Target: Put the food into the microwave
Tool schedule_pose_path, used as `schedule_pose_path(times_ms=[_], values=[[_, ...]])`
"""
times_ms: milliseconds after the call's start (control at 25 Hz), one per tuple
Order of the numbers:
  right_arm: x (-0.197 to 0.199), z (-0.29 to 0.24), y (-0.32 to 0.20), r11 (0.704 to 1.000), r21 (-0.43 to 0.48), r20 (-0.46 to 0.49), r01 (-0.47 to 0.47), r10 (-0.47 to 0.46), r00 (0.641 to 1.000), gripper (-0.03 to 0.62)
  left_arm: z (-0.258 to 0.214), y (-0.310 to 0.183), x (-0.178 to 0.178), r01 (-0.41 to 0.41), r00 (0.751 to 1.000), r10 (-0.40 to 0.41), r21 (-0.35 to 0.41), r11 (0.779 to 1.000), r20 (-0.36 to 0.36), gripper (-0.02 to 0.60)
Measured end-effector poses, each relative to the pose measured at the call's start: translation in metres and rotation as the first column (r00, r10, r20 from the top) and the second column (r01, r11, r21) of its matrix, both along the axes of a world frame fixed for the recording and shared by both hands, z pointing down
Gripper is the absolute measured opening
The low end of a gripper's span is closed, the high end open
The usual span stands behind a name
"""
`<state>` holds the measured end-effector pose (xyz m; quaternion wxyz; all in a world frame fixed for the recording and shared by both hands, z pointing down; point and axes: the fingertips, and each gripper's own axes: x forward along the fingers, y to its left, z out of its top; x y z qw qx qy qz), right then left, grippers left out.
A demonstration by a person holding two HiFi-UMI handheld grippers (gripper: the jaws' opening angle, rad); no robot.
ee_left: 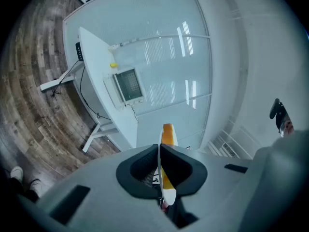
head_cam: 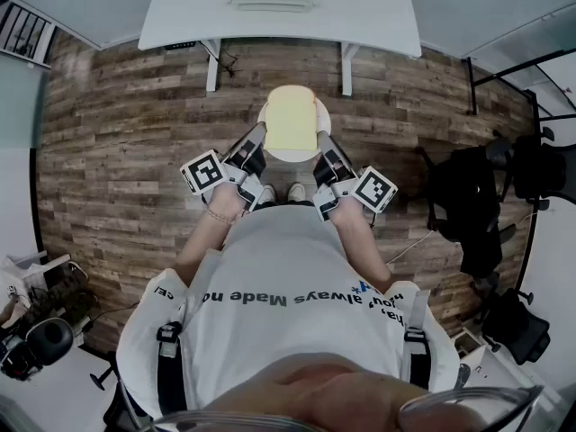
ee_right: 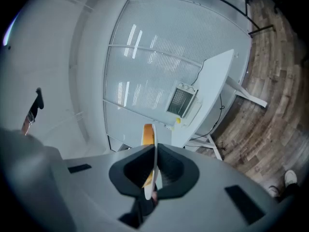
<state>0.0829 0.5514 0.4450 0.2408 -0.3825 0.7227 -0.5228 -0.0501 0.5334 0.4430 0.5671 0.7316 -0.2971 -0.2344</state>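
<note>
A white plate (head_cam: 292,151) carrying a pale yellow slice of food (head_cam: 291,120) is held level over the wood floor in front of me. My left gripper (head_cam: 261,142) is shut on the plate's left rim and my right gripper (head_cam: 319,144) is shut on its right rim. In the left gripper view the plate (ee_left: 169,194) shows edge-on between the left gripper (ee_left: 160,149) pads, with the food (ee_left: 167,132) beyond. In the right gripper view the plate (ee_right: 148,194) and food (ee_right: 147,133) sit likewise in the right gripper (ee_right: 155,151). The microwave (ee_left: 128,86) (ee_right: 182,100) stands on the white table (head_cam: 360,12) ahead.
The table's legs (head_cam: 212,66) stand on the wood floor (head_cam: 126,142) between me and the wall. Black chairs and stands (head_cam: 477,196) crowd the right side. Dark equipment (head_cam: 40,331) lies at the lower left. A small yellow object (ee_left: 113,65) sits by the microwave.
</note>
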Motion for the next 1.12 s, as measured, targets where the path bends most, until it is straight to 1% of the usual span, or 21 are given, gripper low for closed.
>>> schedule_pose_path(times_ms=[280,400,560,680,880,1120], values=[[0.026,0.003,-0.005,1.000,-0.014,-0.003,0.009,-0.009,1.000,0.020,0.002,-0.003,0.026,0.011,1.000,-0.011,-0.005,1.000,-0.004,0.018],[0.038,0.007,-0.008,0.999,-0.031,0.018,0.014,-0.013,1.000,0.020,0.005,-0.004,0.037,0.021,1.000,-0.021,-0.011,1.000,-0.008,0.018],[0.046,0.006,-0.016,0.999,-0.022,0.011,0.025,-0.025,1.000,0.020,0.006,-0.011,0.045,0.030,1.000,-0.030,-0.017,0.999,-0.007,0.018],[0.045,0.007,-0.028,0.999,-0.026,0.007,0.031,-0.031,0.999,0.020,0.006,-0.022,0.042,0.033,0.999,-0.033,-0.021,0.999,0.001,0.018],[0.034,0.012,-0.060,0.999,-0.039,0.021,0.033,-0.032,0.999,0.020,0.009,-0.057,0.032,0.028,1.000,-0.028,-0.015,0.999,0.002,0.018],[-0.003,0.013,-0.118,0.999,-0.023,0.007,0.034,-0.034,0.999,0.020,0.011,-0.113,-0.004,0.027,1.000,-0.027,-0.015,1.000,-0.012,0.018]])
